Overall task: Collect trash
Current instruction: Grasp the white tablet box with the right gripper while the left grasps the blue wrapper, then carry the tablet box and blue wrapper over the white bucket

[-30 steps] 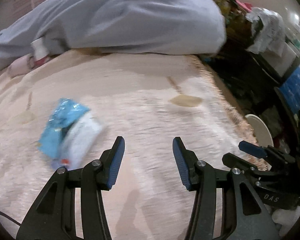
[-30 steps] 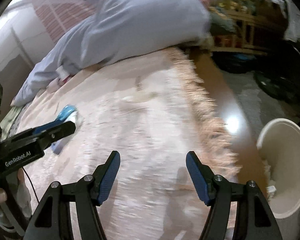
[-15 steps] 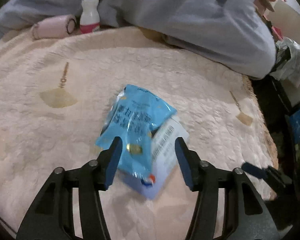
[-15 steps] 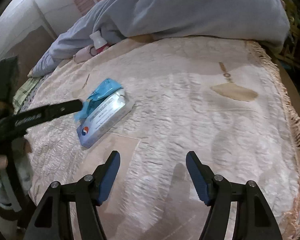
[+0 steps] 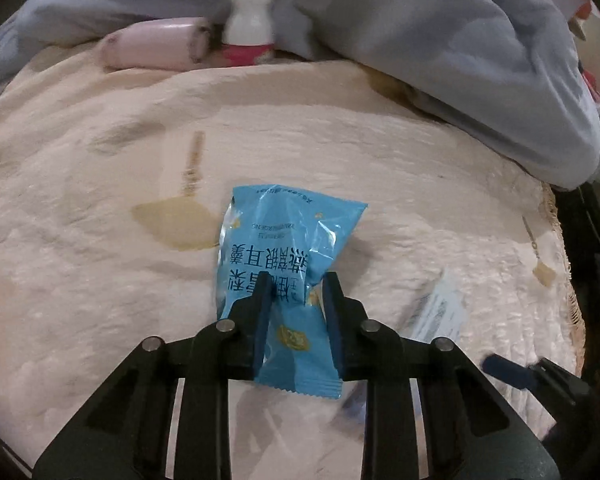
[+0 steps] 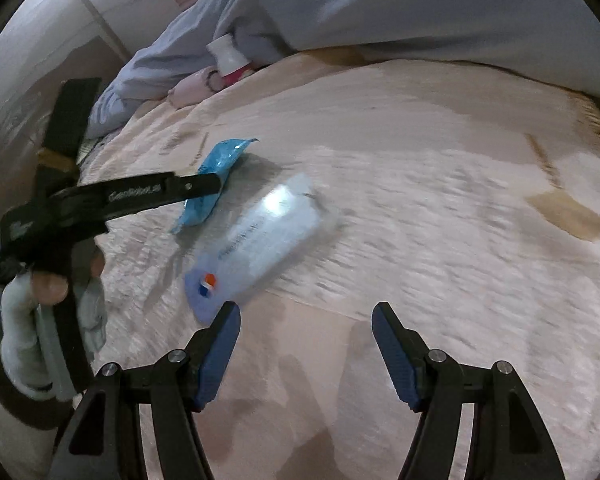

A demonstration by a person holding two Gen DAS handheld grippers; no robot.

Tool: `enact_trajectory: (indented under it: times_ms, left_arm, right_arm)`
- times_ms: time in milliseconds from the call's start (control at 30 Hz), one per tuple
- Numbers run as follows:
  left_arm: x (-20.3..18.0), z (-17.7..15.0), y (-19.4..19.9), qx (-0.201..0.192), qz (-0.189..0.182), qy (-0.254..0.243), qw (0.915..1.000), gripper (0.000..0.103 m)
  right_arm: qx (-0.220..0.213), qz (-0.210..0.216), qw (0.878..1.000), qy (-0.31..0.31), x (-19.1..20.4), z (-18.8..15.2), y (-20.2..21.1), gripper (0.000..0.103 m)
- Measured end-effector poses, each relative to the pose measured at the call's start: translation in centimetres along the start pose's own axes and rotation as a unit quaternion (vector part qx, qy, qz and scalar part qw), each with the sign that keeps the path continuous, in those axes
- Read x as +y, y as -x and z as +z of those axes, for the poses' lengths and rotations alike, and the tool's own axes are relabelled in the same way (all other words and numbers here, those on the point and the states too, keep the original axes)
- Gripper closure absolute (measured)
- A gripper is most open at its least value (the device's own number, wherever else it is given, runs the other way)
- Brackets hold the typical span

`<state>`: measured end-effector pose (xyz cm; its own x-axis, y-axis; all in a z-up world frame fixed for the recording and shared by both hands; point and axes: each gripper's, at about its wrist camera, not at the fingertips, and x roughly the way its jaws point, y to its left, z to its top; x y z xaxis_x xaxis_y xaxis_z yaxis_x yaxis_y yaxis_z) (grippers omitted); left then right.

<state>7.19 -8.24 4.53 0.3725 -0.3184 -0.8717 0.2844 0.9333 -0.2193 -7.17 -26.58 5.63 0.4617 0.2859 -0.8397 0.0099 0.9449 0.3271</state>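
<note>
Left hand-held gripper (image 5: 294,300) was closing, pinching blue snack wrapper (image 5: 288,240) on bed blanket (image 5: 80,260); right hand-held gripper (image 6: 306,344) spread, empty. Slick crinkly film might slip free on lifting

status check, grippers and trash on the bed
Left gripper jaws closing on crinkled blue snack wrapper. Right gripper open, empty, near pale plastic packet. Nothing in the way.

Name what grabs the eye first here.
A bright blue packet between the closing pads of the left tool, mid-bedspread. Beside it a pale clear pouch lies just ahead of the open right tool. A grey duvet is heaped behind.
</note>
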Motion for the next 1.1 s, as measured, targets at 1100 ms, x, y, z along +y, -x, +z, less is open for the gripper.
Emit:
enact_trajectory:
  times_ms: [1100]
  left_arm:
    - [-10.5,-7.0,5.3,-0.025,-0.058,-0.063,0.9960,0.081]
  right_arm:
    - [-0.061,-0.029,0.998,0.008,-2.0,-2.7,6.2,0.052]
